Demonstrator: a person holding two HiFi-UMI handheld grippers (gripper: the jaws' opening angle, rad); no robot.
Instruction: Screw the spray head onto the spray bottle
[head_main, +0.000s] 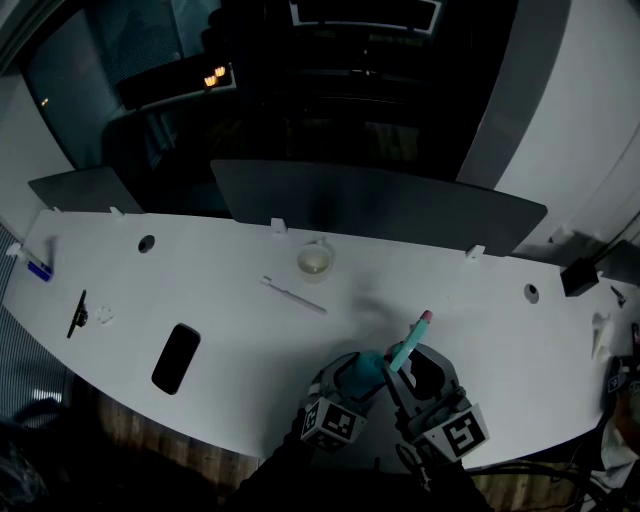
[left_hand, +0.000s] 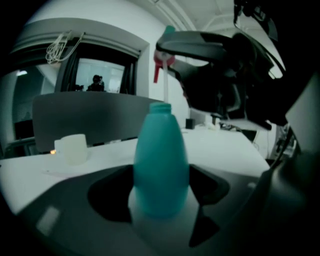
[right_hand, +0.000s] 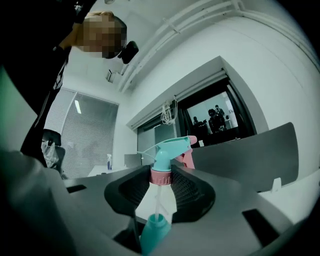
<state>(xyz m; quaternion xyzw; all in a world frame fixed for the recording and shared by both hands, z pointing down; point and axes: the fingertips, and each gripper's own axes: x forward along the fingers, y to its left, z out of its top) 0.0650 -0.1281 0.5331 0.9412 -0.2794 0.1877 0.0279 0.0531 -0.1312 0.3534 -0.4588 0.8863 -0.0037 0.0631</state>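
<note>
Spray bottle (left_hand: 161, 160): teal plastic, smooth egg-shaped body tapering to a short open neck. Upright at the near edge of the white table (head_main: 240, 320), low centre in head view. Clenched low on the body by the left gripper (head_main: 352, 385), one jaw on each side, pads against the wall. Resting on the table or lifted off it: not readable.

Spray head (right_hand: 167, 150): teal nozzle body, pink trigger, pink ribbed collar, thin clear dip tube hanging below. Grasped at the collar by the right gripper (head_main: 415, 372), ribbed pads tight on both sides. Held above the bottle and tilted, collar apart from the neck, tube running down towards the bottle mouth.

Hard to make out:
- Tube tip inside the neck or only at its rim: cannot tell.
- Neck thread too small and dim to resolve.
- Bottle base cut off behind the jaws in left gripper view; most of the body covered by both grippers in head view.
- Right gripper only a dark mass at upper right of left gripper view, detail lost.

Elsewhere on the table, well apart from the grippers: black phone (head_main: 176, 358), small white cup (head_main: 314, 261).
</note>
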